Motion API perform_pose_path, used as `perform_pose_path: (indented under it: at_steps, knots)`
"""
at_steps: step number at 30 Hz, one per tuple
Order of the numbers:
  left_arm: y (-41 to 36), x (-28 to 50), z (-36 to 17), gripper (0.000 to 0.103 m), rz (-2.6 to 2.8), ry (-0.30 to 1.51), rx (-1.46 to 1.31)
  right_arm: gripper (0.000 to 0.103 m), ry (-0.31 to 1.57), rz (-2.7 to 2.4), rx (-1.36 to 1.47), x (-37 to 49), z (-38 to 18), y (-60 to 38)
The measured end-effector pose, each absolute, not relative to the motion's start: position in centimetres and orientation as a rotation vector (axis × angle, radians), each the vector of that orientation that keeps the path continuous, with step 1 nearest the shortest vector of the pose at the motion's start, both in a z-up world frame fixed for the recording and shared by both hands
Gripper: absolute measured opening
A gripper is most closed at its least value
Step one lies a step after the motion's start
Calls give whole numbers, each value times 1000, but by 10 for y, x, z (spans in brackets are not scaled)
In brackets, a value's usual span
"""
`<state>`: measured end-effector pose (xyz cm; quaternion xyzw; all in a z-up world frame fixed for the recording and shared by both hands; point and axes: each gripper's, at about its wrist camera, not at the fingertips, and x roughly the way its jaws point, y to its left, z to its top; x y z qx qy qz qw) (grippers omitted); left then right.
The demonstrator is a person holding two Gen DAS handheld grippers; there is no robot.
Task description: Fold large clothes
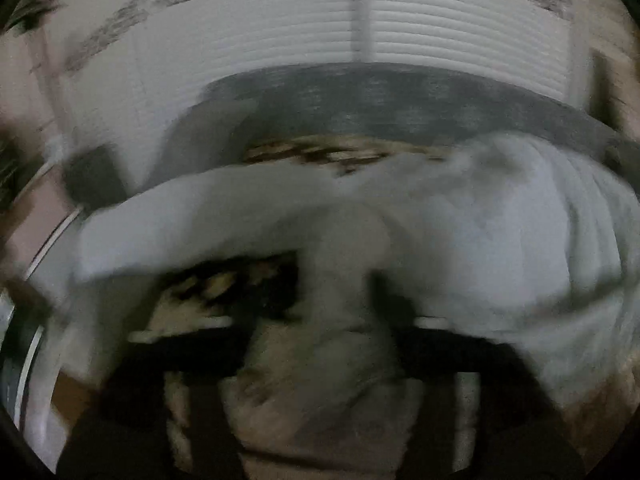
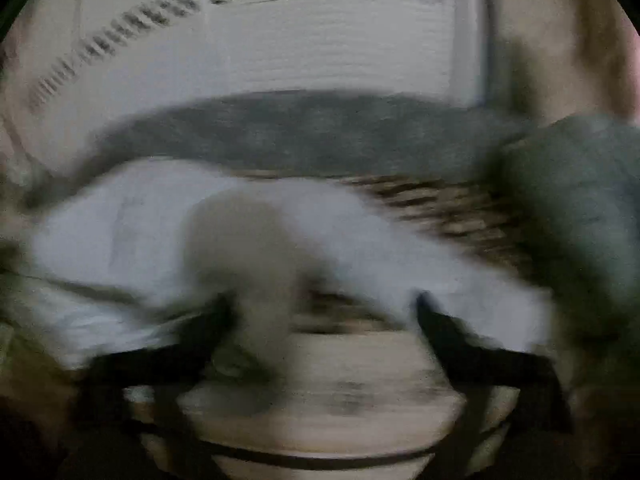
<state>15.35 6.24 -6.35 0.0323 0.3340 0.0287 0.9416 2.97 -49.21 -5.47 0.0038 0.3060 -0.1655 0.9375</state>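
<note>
Here both views are heavily blurred, so fine detail is lost. The landmark is the grey blanket [image 1: 400, 100], a broad band lying across the far side of the bed in front of the white blinds [image 1: 280, 28].

In the left wrist view, a white garment [image 1: 500, 232] lies just on the near side of the grey blanket, bulky to the right and stretching out as a long sleeve-like arm to the left. A strip of brown patterned bedcover [image 1: 320, 152] shows between the garment and the blanket. The left gripper [image 1: 332, 308] has its dark fingers [image 1: 404, 316] on either side of a bunched fold of the white cloth that runs down between them. The fingers stand apart by the thickness of that bunch and appear to pinch it, though the blur hides the contact.

In the right wrist view, the white garment [image 2: 120, 232] again lies on the near side of the grey blanket [image 2: 300, 136], with the patterned bedcover [image 2: 440, 208] to its right and a grey-green heap of cloth [image 2: 580, 200] further right. The right gripper [image 2: 324, 312] shows two dark fingers [image 2: 436, 324] set well apart. A pale fold of cloth hangs by the left one, but I cannot tell whether it is held.
</note>
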Motion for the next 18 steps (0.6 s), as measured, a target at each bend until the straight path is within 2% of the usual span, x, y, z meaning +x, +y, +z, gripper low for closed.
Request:
perform_pose_path:
  at_steps: [2, 5, 7, 10, 11, 16, 17, 18]
  knots:
    - [87, 137, -73, 99, 218, 678, -42, 99, 617, -438, 55, 18, -57, -506]
    - [83, 138, -79, 99, 189, 682, -82, 99, 513, -326, 325, 15, -44, -513]
    - [41, 145, -77, 100, 113, 659, 34, 99, 546, -197, 380, 32, -54, -489]
    - [-20, 150, -88, 100, -27, 673, 254, 99, 678, -135, 268, 65, -89, -441]
    - [-13, 135, -90, 100, -47, 684, 308, 99, 732, -107, 193, 75, -101, -419]
    - [-74, 149, -159, 100, -34, 774, 672, 97, 886, -61, 10, 109, -157, -381]
    - [-77, 155, -173, 99, -36, 792, 698, 94, 931, -45, 0, 116, -175, -379]
    - [-75, 162, -178, 86, -53, 814, 674, 69, 956, -24, 0, 119, -187, -379]
